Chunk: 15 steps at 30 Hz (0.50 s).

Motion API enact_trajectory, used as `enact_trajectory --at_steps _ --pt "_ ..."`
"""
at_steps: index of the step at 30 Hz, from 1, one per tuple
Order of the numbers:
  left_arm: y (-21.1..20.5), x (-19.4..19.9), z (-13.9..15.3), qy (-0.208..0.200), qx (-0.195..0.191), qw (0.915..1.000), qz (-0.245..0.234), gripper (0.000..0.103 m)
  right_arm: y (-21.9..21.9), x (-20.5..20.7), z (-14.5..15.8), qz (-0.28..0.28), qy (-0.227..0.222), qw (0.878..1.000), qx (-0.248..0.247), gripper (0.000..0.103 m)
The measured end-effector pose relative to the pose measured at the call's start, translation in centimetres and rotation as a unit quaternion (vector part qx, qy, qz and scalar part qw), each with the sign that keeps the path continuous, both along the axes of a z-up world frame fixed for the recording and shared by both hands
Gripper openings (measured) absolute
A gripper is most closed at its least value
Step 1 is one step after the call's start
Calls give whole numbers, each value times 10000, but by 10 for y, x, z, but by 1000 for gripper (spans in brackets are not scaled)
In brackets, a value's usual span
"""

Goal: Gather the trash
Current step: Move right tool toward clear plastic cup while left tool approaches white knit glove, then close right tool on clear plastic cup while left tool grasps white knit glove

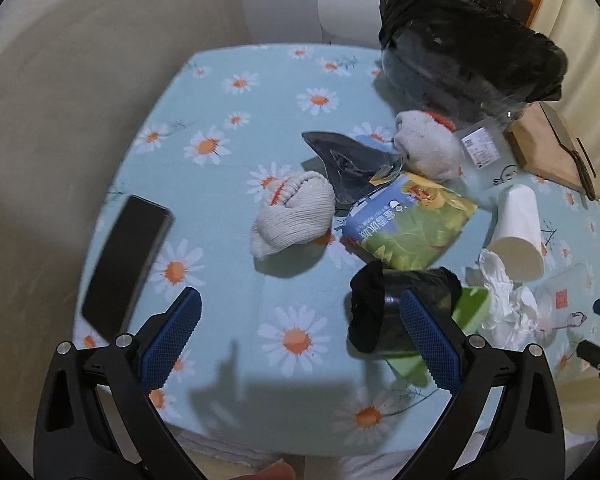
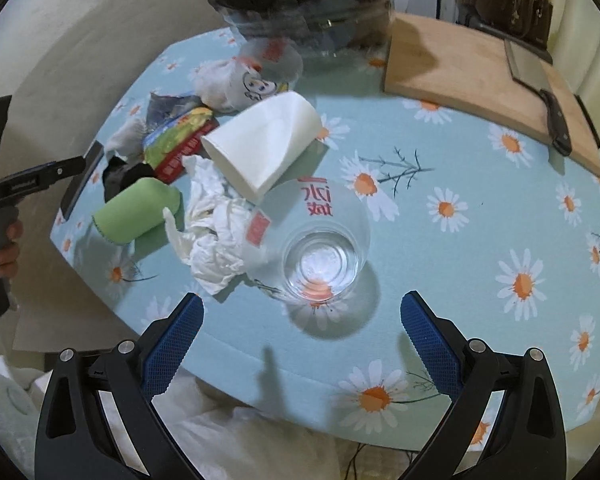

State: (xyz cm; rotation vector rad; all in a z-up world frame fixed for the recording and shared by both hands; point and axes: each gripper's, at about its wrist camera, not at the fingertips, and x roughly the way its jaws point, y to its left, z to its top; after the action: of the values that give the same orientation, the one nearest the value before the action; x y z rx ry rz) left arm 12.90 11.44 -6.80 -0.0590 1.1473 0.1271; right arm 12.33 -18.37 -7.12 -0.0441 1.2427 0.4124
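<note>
A clear bin lined with a black bag (image 1: pixel 468 56) stands at the table's far side; it also shows in the right wrist view (image 2: pixel 308 8). Trash lies mid-table: a crumpled white tissue (image 2: pixel 212 236), a tipped white paper cup (image 2: pixel 264 144), a green snack packet (image 1: pixel 412 224) and a grey wrapper (image 1: pixel 348 160). My left gripper (image 1: pixel 300 336) is open and empty above the near table edge, beside a black roll (image 1: pixel 396 316). My right gripper (image 2: pixel 300 336) is open and empty just short of a clear glass (image 2: pixel 320 252).
Two white socks (image 1: pixel 292 212) (image 1: pixel 428 144), a black phone (image 1: pixel 128 260), a green cloth roll (image 2: pixel 140 212), and a wooden cutting board (image 2: pixel 472 76) with a cleaver (image 2: pixel 540 88) sit on the daisy tablecloth (image 1: pixel 260 92). A white chair (image 1: pixel 348 8) stands behind.
</note>
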Motion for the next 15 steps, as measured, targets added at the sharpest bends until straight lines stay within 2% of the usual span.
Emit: enact_trajectory --at_steps 3,5,11,15 --pt "1 12 -14 170 17 9998 -97 97 0 6 -9 -37 123 9998 -142 94" --pt "5 21 -25 320 -134 9993 -161 97 -1 9 -13 -71 197 9996 -202 94" --pt "16 44 -42 476 -174 9985 -226 97 -1 18 -28 -154 480 9985 -220 94" --pt "17 60 -47 590 -3 9975 -392 97 3 20 -35 -136 554 9979 -309 94"
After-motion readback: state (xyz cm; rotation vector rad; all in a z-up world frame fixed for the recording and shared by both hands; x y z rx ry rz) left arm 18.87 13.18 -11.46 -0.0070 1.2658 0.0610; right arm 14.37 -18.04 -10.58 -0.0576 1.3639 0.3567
